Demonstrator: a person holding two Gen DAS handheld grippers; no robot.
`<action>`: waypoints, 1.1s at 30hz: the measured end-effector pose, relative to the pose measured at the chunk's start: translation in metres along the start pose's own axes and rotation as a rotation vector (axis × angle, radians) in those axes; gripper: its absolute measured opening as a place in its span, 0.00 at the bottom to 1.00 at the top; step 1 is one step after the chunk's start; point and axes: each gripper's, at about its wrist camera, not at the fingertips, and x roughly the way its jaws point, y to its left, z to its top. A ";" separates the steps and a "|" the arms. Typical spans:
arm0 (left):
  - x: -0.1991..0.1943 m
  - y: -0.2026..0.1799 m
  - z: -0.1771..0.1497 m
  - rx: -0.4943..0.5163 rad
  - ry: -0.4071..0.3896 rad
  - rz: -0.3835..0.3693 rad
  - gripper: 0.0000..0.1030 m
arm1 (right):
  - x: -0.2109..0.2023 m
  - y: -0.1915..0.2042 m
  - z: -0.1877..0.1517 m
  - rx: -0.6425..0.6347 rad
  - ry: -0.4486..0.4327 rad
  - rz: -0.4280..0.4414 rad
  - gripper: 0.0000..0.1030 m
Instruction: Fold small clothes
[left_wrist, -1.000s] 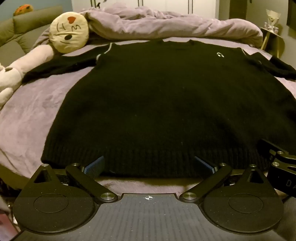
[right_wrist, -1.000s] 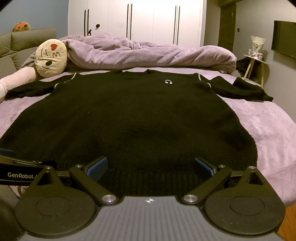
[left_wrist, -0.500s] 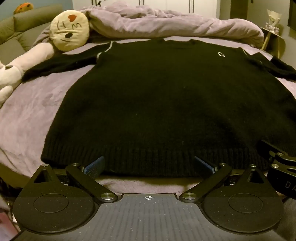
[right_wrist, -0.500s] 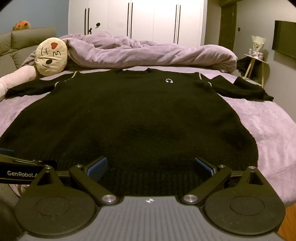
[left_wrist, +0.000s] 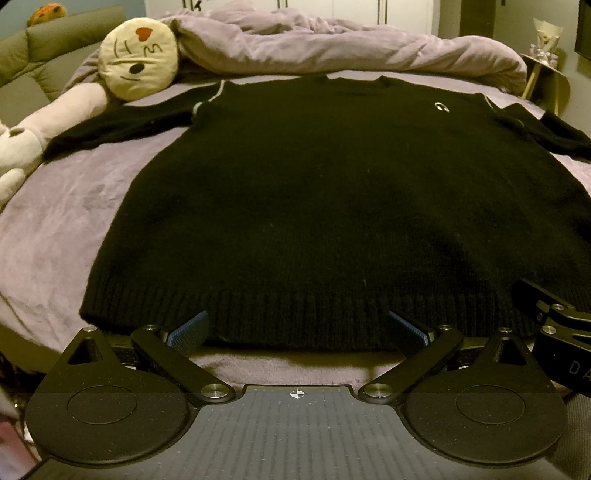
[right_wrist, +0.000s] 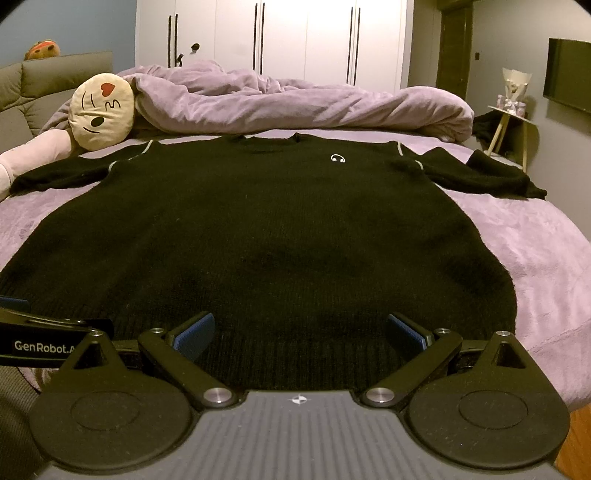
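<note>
A black knitted sweater (left_wrist: 332, 192) (right_wrist: 266, 229) lies flat and face up on the purple bed, sleeves spread out to both sides, ribbed hem nearest me. My left gripper (left_wrist: 297, 326) is open at the hem's left half, its blue pads wide apart at the hem's edge. My right gripper (right_wrist: 299, 328) is open too, over the hem's right half, with the knit between its pads. Each gripper shows at the edge of the other's view: the right one (left_wrist: 554, 325) and the left one (right_wrist: 48, 339).
A bunched purple duvet (right_wrist: 295, 103) lies behind the sweater's collar. A round yellow face cushion (left_wrist: 138, 62) and a pale plush arm (left_wrist: 44, 125) sit at the far left near the left sleeve. A side table (right_wrist: 513, 122) stands right of the bed; white wardrobes behind.
Both views shifted slightly; the left gripper drifted a little so the sweater sits further right in its view. Both stay open at the hem.
</note>
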 end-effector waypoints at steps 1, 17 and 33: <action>0.000 0.000 0.000 0.000 0.000 0.000 1.00 | 0.000 0.001 0.000 0.001 0.000 0.000 0.96; 0.000 0.000 0.001 -0.001 0.002 0.000 1.00 | 0.002 -0.002 -0.002 0.010 0.004 0.002 0.96; 0.002 0.000 -0.001 -0.002 0.003 -0.001 1.00 | 0.003 -0.003 -0.003 0.019 0.007 0.003 0.96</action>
